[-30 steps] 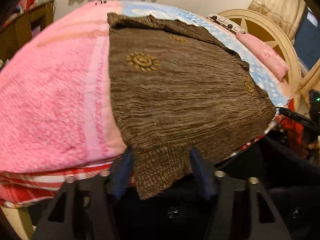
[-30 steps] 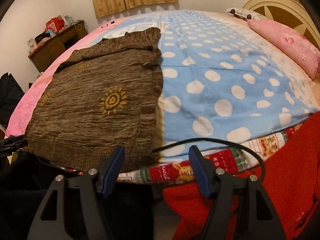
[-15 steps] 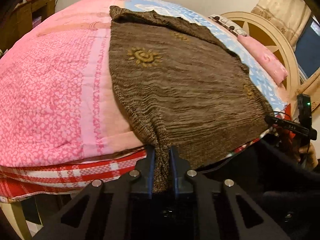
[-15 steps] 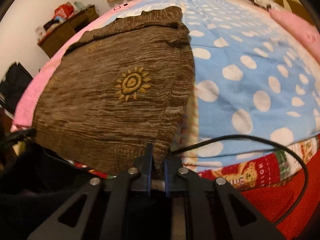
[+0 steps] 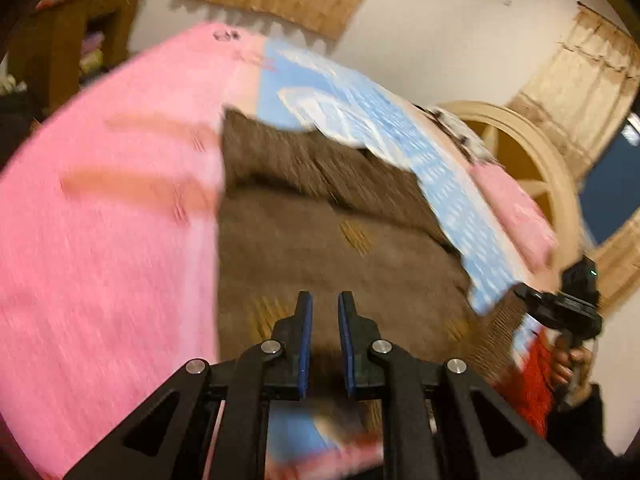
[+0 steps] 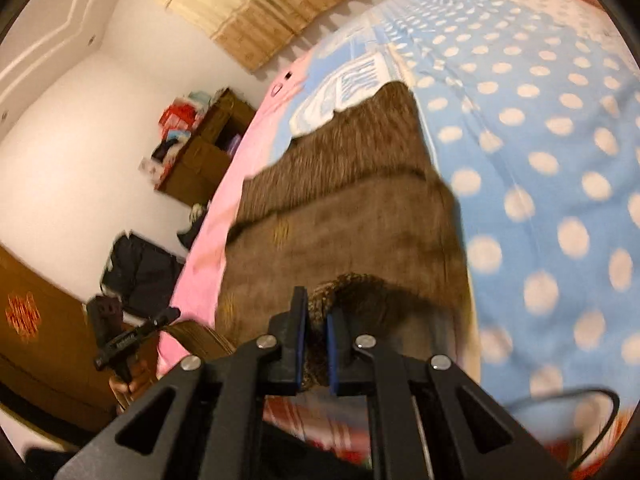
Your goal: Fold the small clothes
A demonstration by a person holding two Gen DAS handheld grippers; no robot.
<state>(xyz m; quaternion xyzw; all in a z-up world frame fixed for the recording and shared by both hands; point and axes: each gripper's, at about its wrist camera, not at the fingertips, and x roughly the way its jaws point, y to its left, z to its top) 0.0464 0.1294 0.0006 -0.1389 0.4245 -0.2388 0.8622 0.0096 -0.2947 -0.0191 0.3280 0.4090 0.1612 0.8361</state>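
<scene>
Both views are blurring with motion.

Brown knit garment (image 5: 320,240) is lying on the bed, straddling the seam between the pink blanket (image 5: 100,240) on its left and the blue polka-dot cover (image 6: 540,160) on its right. Its near hem is lifting off the bed and doubling over toward the far end; a fold line is showing across the cloth partway up. Small yellow motifs are visible on the knit, too smeared to make out.

Left gripper (image 5: 323,300) is pointing down at the near left corner of the garment. Its blue pads (image 5: 305,344) are standing almost together with a thin gap; brown cloth is lying behind and under them, but the blur is hiding whether fabric is pinched there. Going by how near the pads are, the jaws are closed.

Right gripper (image 6: 316,308) is gripping the near right corner: a bunch of brown knit is sitting squeezed between its blue pads (image 6: 331,356), jaws nearly together on it.

Each gripper is appearing in the other's view, at the garment's opposite near corner, with a hand (image 5: 568,364) wrapping its handle.

A wooden headboard (image 5: 532,160) and pink pillow (image 5: 516,216) are sitting at the right; a brown cabinet (image 6: 208,148) is standing by the left wall.
</scene>
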